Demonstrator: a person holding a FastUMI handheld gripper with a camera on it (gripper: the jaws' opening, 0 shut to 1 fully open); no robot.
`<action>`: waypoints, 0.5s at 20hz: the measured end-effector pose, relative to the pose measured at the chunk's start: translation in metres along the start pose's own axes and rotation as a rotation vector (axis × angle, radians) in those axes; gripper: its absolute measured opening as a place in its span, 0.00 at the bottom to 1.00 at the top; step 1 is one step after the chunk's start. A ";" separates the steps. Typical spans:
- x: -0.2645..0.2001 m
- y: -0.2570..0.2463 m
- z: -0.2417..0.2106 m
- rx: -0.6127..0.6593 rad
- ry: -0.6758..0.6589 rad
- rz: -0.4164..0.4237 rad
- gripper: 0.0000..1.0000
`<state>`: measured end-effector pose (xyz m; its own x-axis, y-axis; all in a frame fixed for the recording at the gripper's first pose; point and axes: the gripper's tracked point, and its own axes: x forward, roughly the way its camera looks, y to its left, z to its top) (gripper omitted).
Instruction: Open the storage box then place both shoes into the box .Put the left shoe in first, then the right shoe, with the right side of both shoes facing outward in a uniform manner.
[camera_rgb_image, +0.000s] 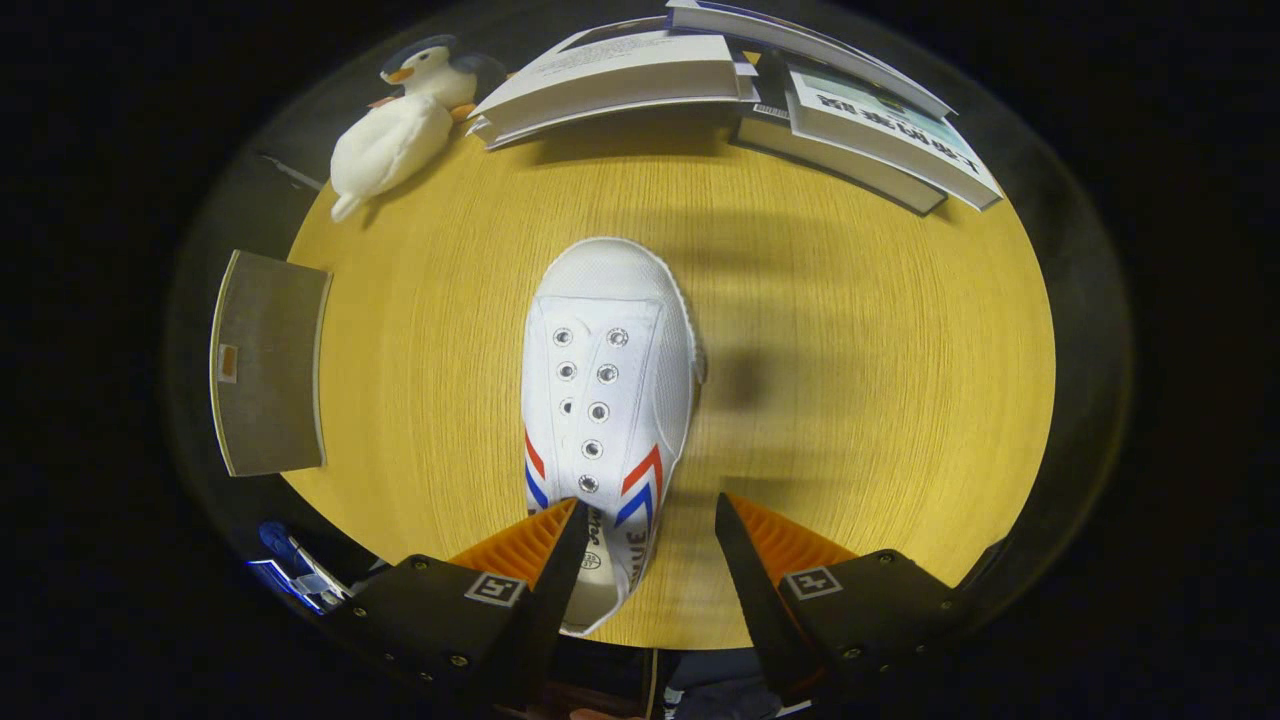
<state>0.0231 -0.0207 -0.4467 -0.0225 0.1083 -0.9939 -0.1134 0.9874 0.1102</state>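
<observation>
As they hang over the tabletop (850, 400), the tongs (648, 520) stand open, gripping nothing. White shoe (605, 390): heel by the left finger, which overlaps its collar; the right finger is apart, over bare wood. Long axis runs straight ahead, toe pointing away. Likely next: shift left to straddle the heel. Beyond: books (760, 90), plush penguin (400, 130), grey board (270, 360).

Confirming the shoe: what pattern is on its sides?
Red and blue chevron stripes on the white shoe, clearest in the gripper view.
</observation>
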 end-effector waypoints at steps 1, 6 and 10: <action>0.004 -0.002 0.000 -0.015 0.002 -0.017 0.79; 0.008 0.006 0.005 -0.082 -0.030 -0.005 0.57; 0.002 -0.003 0.004 -0.017 -0.041 -0.023 0.04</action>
<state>0.0275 -0.0228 -0.4489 0.0211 0.0909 -0.9956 -0.1305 0.9876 0.0874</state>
